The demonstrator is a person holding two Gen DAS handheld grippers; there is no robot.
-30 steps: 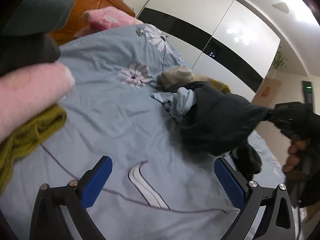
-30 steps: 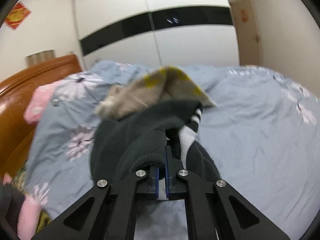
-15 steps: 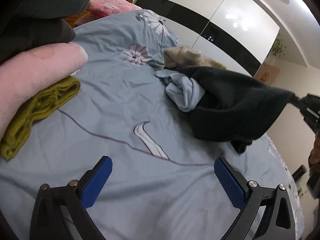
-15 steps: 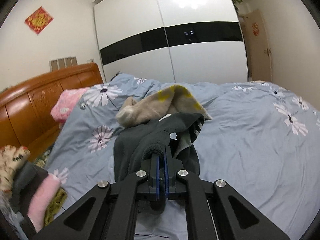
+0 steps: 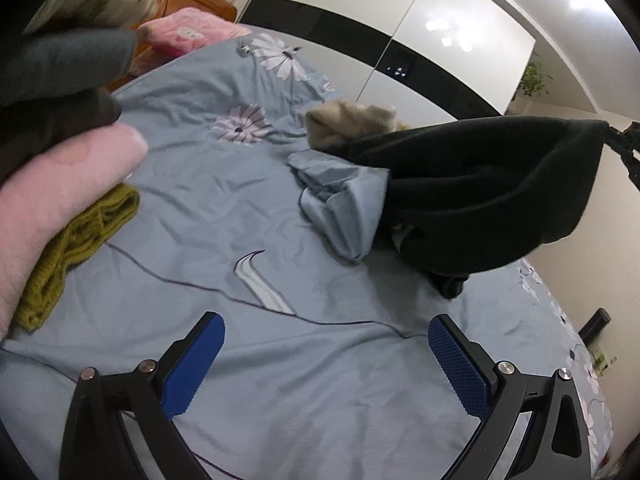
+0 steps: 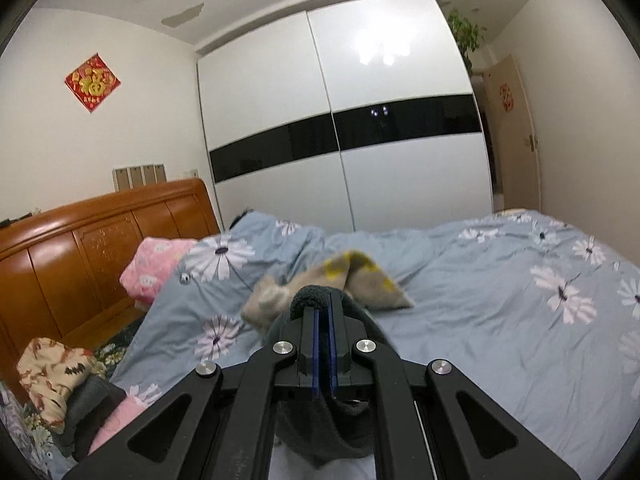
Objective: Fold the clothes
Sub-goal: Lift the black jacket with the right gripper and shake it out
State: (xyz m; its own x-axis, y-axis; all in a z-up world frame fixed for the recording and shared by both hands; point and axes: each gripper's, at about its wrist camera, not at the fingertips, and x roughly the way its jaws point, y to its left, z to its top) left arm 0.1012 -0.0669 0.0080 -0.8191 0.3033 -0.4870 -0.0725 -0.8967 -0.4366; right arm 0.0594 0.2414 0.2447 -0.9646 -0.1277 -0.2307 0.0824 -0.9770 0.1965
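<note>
The right tongs (image 6: 322,340) are clenching a fuzzy black fleece garment (image 5: 492,192), dangling it above the bed (image 5: 200,184); the left tongs (image 5: 326,360) are hovering released over the wrinkled floral quilt.

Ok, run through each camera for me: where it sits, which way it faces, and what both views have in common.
Left wrist: on the left gripper, looking down and across the blue floral duvet toward the wardrobe; its own jaws stand wide open, empty.
Right wrist: on the right gripper, facing almost level over the bed to the wardrobe and headboard; its jaws are shut on the dark fleece garment.
Shared: the dark fleece garment, beige garment, pink pillow, folded pile, duvet and wardrobe.
</note>
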